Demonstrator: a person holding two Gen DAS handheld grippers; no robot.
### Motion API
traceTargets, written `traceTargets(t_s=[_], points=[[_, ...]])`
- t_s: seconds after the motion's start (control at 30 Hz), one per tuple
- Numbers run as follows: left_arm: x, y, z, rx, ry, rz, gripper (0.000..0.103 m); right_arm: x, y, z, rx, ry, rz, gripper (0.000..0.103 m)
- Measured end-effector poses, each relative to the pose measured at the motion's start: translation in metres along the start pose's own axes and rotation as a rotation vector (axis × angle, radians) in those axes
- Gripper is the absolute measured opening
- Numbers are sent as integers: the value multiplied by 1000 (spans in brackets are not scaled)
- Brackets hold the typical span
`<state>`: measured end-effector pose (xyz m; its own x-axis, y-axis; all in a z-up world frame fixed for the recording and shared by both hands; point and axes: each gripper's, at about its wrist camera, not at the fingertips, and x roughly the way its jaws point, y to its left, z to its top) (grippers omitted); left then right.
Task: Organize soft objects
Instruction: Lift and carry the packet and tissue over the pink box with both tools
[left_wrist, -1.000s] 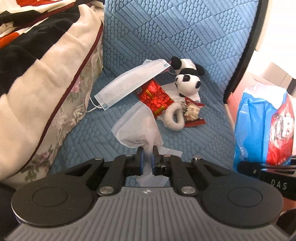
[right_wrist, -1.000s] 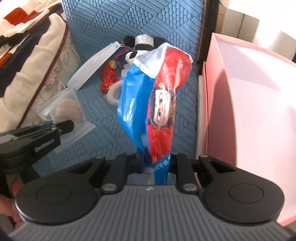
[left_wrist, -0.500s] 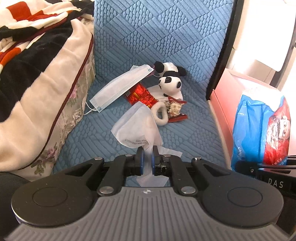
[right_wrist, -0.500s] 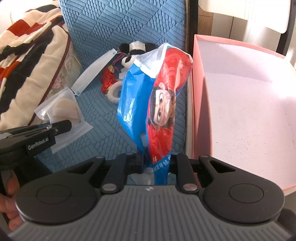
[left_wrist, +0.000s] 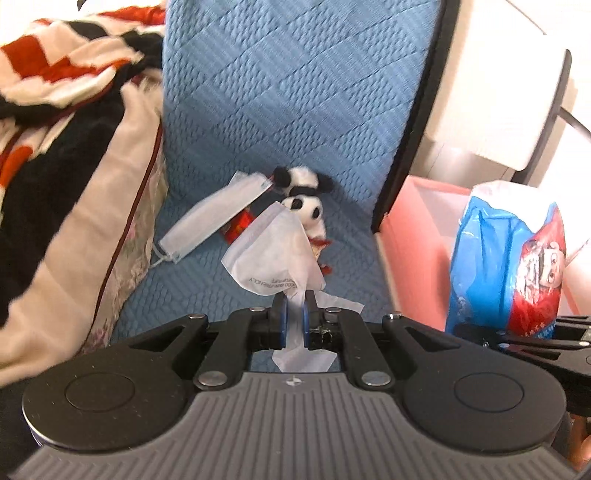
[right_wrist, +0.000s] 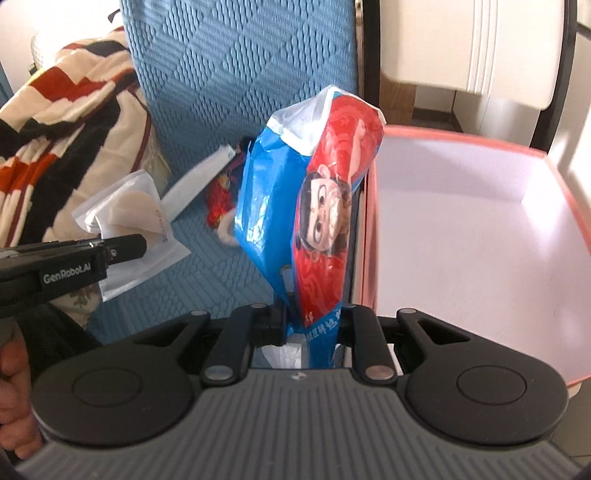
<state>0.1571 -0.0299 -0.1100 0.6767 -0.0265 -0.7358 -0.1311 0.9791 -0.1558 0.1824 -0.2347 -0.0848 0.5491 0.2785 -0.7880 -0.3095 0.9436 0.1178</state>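
My left gripper is shut on a white translucent pouch and holds it above the blue seat; the pouch also shows in the right wrist view. My right gripper is shut on a blue and red cartoon-printed bag, held upright beside the pink box; the bag also shows in the left wrist view. On the seat lie a white face mask, a panda plush and a red packet.
A blue quilted seat fills the middle. A folded blanket in black, red and cream is piled at the left. The pink box stands right of the seat's black edge. White furniture is behind.
Both grippers have lifted and pulled back from the seat with their loads. The pink box has come more fully into the right wrist view.
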Motion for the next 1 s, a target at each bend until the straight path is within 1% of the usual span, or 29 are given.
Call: traceTargets(t_s=[0.13,0.27,0.63,0.8,1.0], points=[[-12,-13,12,23,-26,-12,10,-15,-9,9,-8,-37,-1,19],[-18,-23,23,14,-42,-42,10,-28,-20,16,-6,-69,-13,19],[-33,-70,47,36,-85,-94,10,-63,-69,20,27,-136,-41,19],[-36,-101,51,63,-101,-116,10,-68,-91,20,43,-144,-54,19],[-21,-137,51,85,-92,-133,10,-62,-124,12,68,-115,-65,19]])
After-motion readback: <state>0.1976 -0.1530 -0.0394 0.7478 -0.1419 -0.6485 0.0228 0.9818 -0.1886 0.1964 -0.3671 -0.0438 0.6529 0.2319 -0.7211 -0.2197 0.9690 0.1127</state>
